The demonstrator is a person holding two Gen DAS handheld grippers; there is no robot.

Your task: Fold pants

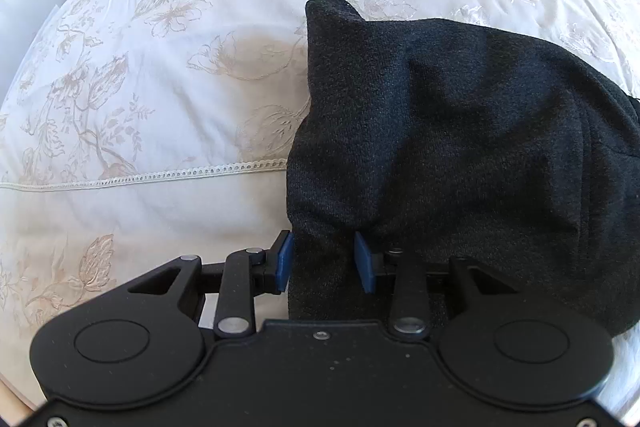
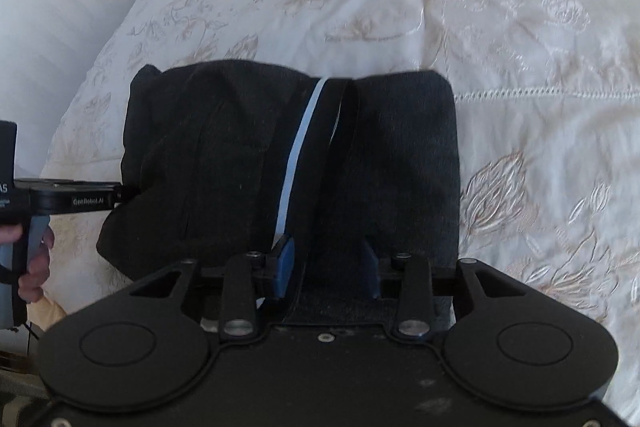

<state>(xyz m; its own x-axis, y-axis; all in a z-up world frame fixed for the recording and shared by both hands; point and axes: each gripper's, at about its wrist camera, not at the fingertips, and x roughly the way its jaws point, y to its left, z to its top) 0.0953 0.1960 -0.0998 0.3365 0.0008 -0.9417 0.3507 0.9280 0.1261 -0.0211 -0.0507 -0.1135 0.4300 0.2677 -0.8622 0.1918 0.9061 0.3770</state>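
Left wrist view: left gripper (image 1: 325, 261) pinches thick, dark charcoal knit pants (image 1: 460, 147) on embroidered cream bedspread (image 1: 140, 87); right gripper (image 2: 330, 267) straddles fabric, grip unclear.

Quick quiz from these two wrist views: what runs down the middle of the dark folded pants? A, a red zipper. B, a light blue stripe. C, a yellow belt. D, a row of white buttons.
B: in the right wrist view a light blue stripe runs down the dark pants, which lie folded on the floral bedspread.
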